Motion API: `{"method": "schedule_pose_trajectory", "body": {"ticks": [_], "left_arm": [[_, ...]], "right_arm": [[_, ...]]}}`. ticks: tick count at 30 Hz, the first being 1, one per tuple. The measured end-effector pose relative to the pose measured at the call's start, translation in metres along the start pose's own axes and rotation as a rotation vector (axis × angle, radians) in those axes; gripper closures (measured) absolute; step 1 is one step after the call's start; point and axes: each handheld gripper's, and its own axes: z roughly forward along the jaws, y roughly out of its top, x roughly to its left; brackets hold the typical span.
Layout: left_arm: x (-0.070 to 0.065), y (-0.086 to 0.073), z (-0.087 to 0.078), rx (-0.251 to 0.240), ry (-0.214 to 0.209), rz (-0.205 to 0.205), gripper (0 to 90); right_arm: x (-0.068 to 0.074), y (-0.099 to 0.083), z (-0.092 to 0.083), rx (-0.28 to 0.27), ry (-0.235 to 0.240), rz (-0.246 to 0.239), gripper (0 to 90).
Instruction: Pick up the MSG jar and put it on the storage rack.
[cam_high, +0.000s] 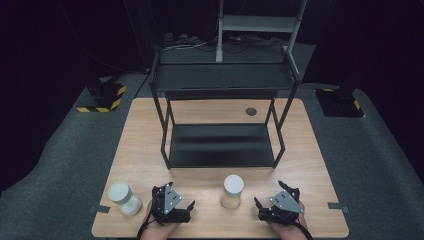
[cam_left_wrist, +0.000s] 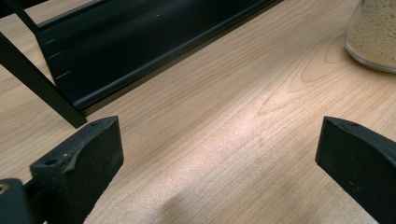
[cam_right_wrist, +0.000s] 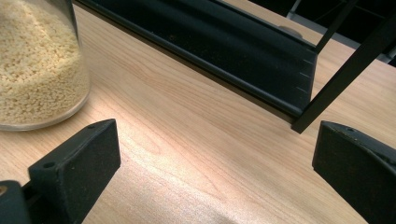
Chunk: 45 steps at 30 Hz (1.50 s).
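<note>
Two glass jars with white lids stand near the table's front edge. One jar (cam_high: 124, 198) at the left holds pale contents. The other jar (cam_high: 232, 191), in the middle, holds beige grains; the same jar (cam_left_wrist: 373, 32) appears at the top right of the left gripper view, and the jar (cam_right_wrist: 37, 70) sits at the upper left of the right gripper view. My left gripper (cam_high: 181, 195) (cam_left_wrist: 219, 149) rests between the two jars, open and empty. My right gripper (cam_high: 269, 192) (cam_right_wrist: 215, 154) rests right of the middle jar, open, nothing between its jaws.
A black two-tier metal shelf (cam_high: 222, 145) stands at mid-table beyond the jars, its low tier (cam_left_wrist: 140, 42) (cam_right_wrist: 224, 46) just ahead of both grippers. A round cable port (cam_high: 251, 111) sits at the back of the wooden table (cam_high: 310, 165). Dark floor surrounds the table.
</note>
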Motion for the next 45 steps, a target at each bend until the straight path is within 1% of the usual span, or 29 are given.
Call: {"method": "schedule_pose_trajectory", "body": {"ticks": [7,9,11,14,16,21,23,25,28,29,31,32,33,36,38,40,45], "left_arm": [[0.002,0.002,0.001,0.010,-0.007,-0.010,1.3],[0.002,0.000,0.000,0.003,-0.005,-0.008,1.3],[0.001,-0.001,0.000,-0.004,-0.005,-0.004,1.3],[0.002,0.002,0.001,0.012,-0.007,-0.002,1.3],[0.002,0.002,0.001,0.010,-0.012,0.000,1.3],[0.007,-0.002,-0.001,-0.008,-0.021,-0.028,1.3],[0.010,-0.004,-0.002,-0.019,-0.025,-0.033,1.2],[0.012,-0.004,-0.004,-0.025,-0.023,-0.036,1.3],[0.015,-0.004,-0.011,-0.047,-0.034,-0.047,1.2],[0.015,-0.002,-0.017,-0.059,-0.042,-0.038,1.2],[0.016,-0.002,-0.019,-0.066,-0.048,-0.033,1.2],[0.016,0.000,-0.025,-0.081,-0.056,-0.029,1.1],[0.016,0.000,-0.025,-0.081,-0.056,-0.029,1.1],[0.017,0.001,-0.033,-0.109,-0.074,-0.023,1.0],[0.017,0.003,-0.038,-0.129,-0.089,-0.005,0.9],[0.017,0.005,-0.042,-0.143,-0.098,0.004,0.8],[0.016,0.011,-0.052,-0.173,-0.120,-0.003,0.8]], "right_arm": [[-0.003,0.002,0.001,0.011,0.021,-0.005,0.2],[-0.004,0.003,0.001,0.015,0.027,-0.006,0.2],[-0.004,0.002,0.001,0.012,0.026,-0.005,0.2],[-0.003,0.000,0.000,0.001,0.019,0.001,0.2],[-0.003,0.001,0.000,0.005,0.022,-0.002,0.2],[-0.001,0.001,-0.001,0.005,0.020,-0.020,0.2],[-0.001,0.001,-0.001,0.007,0.021,-0.017,0.2],[-0.002,0.001,0.000,0.008,0.026,-0.011,0.2],[-0.003,0.000,-0.001,0.002,0.028,-0.008,0.2],[-0.003,-0.001,-0.001,-0.002,0.030,-0.008,0.2],[-0.004,-0.001,-0.001,-0.004,0.031,-0.009,0.2],[-0.004,-0.001,-0.002,-0.004,0.032,-0.006,0.2],[-0.004,-0.001,-0.002,-0.004,0.032,-0.006,0.2],[-0.005,-0.001,-0.001,-0.003,0.034,-0.001,0.2],[-0.005,-0.001,-0.001,-0.002,0.033,0.000,0.2],[-0.004,0.000,-0.001,-0.001,0.033,-0.004,0.2],[-0.004,0.000,-0.001,0.001,0.034,-0.007,0.2]]}}
